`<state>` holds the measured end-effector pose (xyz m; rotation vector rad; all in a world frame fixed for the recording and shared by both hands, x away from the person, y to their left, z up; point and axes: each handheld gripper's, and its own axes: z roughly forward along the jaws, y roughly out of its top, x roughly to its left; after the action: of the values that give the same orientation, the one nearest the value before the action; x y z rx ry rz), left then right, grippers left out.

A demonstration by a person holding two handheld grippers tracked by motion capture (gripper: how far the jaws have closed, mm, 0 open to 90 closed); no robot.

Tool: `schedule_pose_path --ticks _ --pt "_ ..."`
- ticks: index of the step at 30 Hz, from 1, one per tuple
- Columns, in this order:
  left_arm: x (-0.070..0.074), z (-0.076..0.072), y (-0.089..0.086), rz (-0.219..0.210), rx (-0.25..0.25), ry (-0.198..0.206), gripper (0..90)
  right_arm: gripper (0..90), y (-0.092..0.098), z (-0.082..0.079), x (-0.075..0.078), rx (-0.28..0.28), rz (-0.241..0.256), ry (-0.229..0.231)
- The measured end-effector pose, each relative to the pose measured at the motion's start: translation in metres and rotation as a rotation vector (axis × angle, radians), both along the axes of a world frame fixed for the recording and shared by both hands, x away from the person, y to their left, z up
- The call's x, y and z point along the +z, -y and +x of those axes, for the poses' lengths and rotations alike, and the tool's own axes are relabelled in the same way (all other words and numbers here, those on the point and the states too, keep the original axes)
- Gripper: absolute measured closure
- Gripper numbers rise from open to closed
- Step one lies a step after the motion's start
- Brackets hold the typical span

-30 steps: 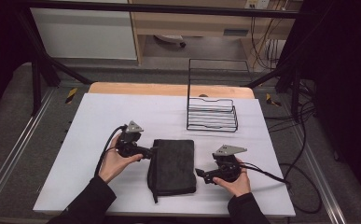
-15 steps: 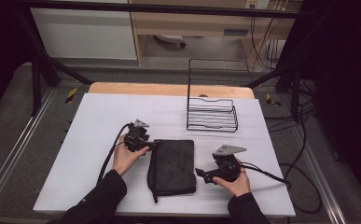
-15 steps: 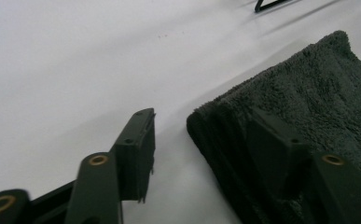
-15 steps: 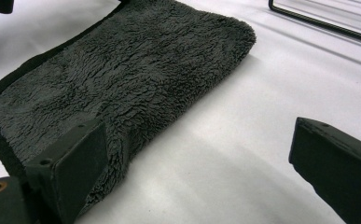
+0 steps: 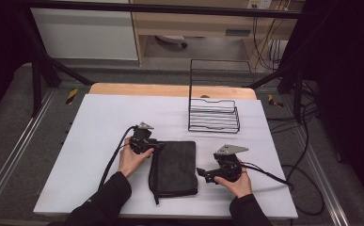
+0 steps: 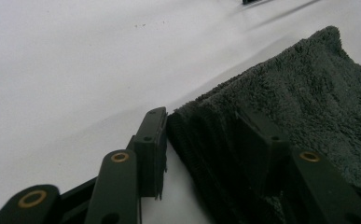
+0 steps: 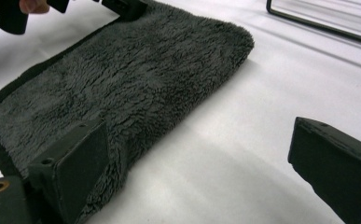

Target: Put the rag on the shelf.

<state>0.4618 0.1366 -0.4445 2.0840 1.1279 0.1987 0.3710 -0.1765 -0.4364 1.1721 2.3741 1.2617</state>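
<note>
a dark grey folded towel (image 5: 174, 167) lies flat on the white counter (image 5: 95, 122), near its front edge and between the two hands. its pile is thick and fuzzy, and a darker hemmed edge runs down its left side, with a thin strip trailing off past the near left corner.

the left gripper (image 5: 157, 147) sits at the towel's far left corner. in the left gripper view (image 6: 206, 140) its jaws stand apart with the towel's layered edge between them: one jaw lies on the bare counter just beside the edge, the other rests on top of the pile. they straddle the corner and have not pinched it.

the right gripper (image 5: 202, 173) is at the towel's right edge, near the front. in the right gripper view (image 7: 197, 163) its jaws are spread wide, one against the towel's fuzzy margin, the other well apart over bare counter. it holds nothing.

each gripper is held by a hand in a dark sleeve, with a black cable trailing away from each.

farther back on the counter, well apart from the towel, stands a black wire rack (image 5: 214, 115) with a tall back frame.
</note>
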Motion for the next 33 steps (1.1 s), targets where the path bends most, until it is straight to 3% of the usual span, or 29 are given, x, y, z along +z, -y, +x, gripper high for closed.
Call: schedule_pose_path --ticks 11,14,16,19,26,33 --pt "0.000 -0.002 0.001 -0.007 -0.014 -0.021 68.9 2.9 -0.001 0.012 0.003 -0.034 0.020 0.007" --pt "0.001 -0.004 0.003 0.005 -0.015 -0.006 73.1 2.9 -0.007 0.025 0.005 -0.067 -0.006 -0.003" --pt "0.001 -0.005 0.003 0.004 -0.014 -0.005 74.5 3.5 -0.013 0.032 0.007 -0.053 0.000 -0.001" --pt "0.000 -0.004 0.002 0.001 -0.016 -0.007 75.1 10.5 -0.023 0.046 0.006 -0.050 -0.001 0.004" --pt "0.000 -0.005 0.003 0.006 -0.022 0.006 75.2 32.6 -0.034 0.077 -0.003 -0.103 0.047 -0.047" --pt "-0.001 -0.006 0.003 0.008 -0.021 0.017 75.3 47.8 -0.038 0.085 -0.017 -0.110 0.021 -0.083"
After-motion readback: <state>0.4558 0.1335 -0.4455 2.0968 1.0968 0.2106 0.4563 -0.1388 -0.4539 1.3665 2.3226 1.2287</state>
